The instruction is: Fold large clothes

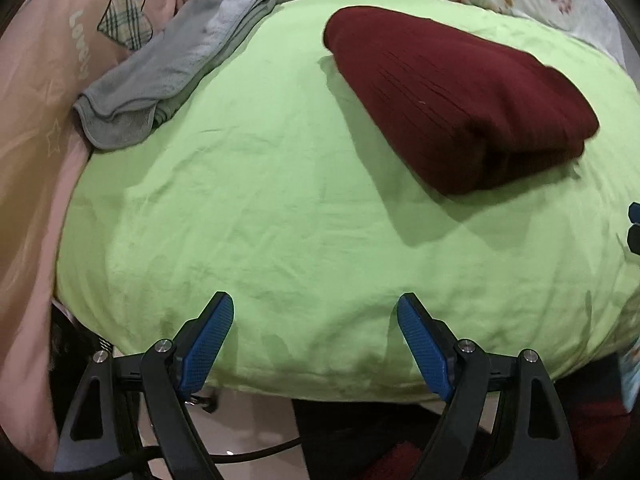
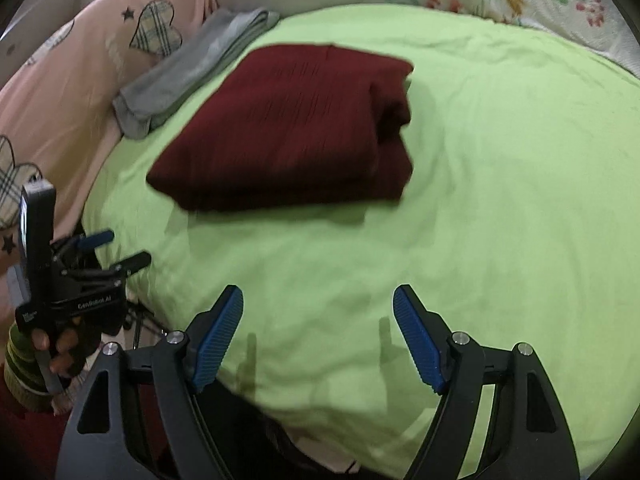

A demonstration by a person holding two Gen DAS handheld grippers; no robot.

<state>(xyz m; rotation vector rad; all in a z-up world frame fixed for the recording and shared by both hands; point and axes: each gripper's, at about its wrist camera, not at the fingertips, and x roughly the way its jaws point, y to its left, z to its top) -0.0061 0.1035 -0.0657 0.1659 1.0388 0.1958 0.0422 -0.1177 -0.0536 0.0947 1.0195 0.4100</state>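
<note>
Both the left gripper and right gripper gape empty over bare green sheet, folded maroon garment well beyond.

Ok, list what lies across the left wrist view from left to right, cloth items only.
Pink pillow → folded grey towel → bare stretch of green sheet → folded maroon garment.

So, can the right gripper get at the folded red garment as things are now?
Probably yes. The right gripper stands open and empty over bare green sheet, and nothing lies between it and the folded red garment; the grey towel is beyond it.
</note>
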